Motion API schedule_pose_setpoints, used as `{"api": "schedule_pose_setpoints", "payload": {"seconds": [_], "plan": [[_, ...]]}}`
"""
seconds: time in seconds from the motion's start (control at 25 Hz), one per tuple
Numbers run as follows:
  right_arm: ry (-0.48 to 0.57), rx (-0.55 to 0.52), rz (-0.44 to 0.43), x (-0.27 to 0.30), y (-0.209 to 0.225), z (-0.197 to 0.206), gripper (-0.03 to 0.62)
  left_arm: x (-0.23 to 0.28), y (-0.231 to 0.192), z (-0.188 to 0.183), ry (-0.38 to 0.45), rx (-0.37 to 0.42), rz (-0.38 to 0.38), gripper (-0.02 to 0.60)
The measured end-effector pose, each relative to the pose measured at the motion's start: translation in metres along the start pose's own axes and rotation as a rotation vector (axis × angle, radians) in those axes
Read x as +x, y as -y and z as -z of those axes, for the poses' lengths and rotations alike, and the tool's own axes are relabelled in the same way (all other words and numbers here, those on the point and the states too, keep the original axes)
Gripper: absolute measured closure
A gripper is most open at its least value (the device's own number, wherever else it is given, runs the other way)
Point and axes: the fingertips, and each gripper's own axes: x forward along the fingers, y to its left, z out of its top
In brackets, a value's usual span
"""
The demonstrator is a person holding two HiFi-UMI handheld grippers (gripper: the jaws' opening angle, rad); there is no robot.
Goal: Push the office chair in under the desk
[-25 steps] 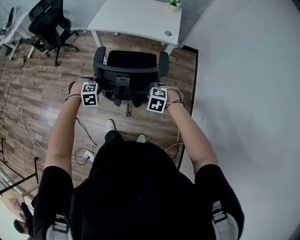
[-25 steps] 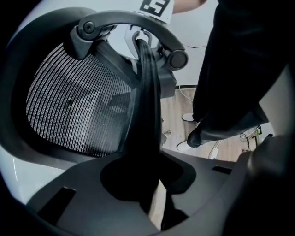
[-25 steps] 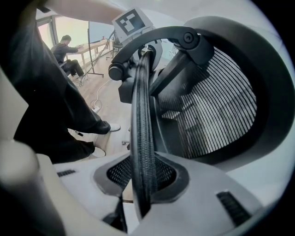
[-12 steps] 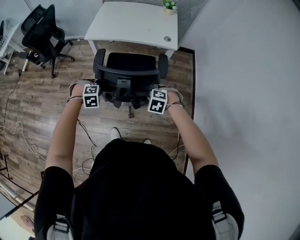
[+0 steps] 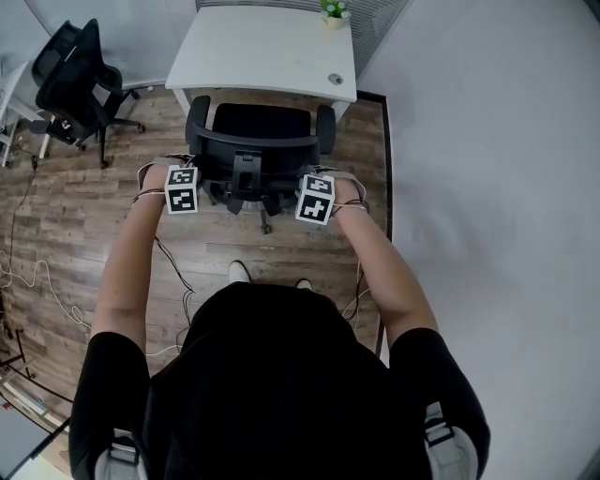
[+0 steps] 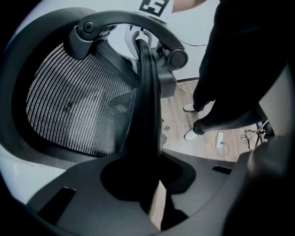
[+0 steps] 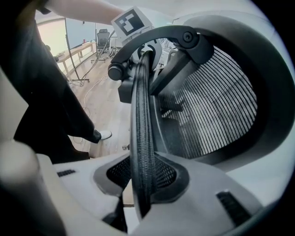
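Observation:
A black office chair (image 5: 262, 122) faces the white desk (image 5: 267, 47), with the front of its seat close to the desk's near edge. Its curved backrest (image 5: 253, 145) is toward me. My left gripper (image 5: 195, 167) is shut on the backrest's left edge and my right gripper (image 5: 309, 176) on its right edge. In the left gripper view the dark rim of the backrest (image 6: 148, 115) runs down between the jaws of the left gripper (image 6: 147, 182). The right gripper view shows the mesh rim (image 7: 140, 120) clamped the same way in the right gripper (image 7: 140, 184).
A white wall (image 5: 487, 141) runs close along the right of chair and desk. A second black chair (image 5: 75, 80) stands at the far left. A small plant (image 5: 330, 9) sits on the desk's far corner. Cables (image 5: 173, 291) trail on the wood floor by my feet (image 5: 239, 272).
The chair has rolled forward toward the desk, both grippers holding the backrest, and I have stepped forward behind it. The gap between seat and desk edge has shrunk.

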Motion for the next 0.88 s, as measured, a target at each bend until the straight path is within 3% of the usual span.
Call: {"api": "schedule_pose_setpoints", "payload": {"seconds": [0.88], "plan": [[-0.003,0.041,0.022,0.02,0.015,-0.01,0.493,0.015,-0.02,0.016,0.01,0.06,-0.044,0.512]]}}
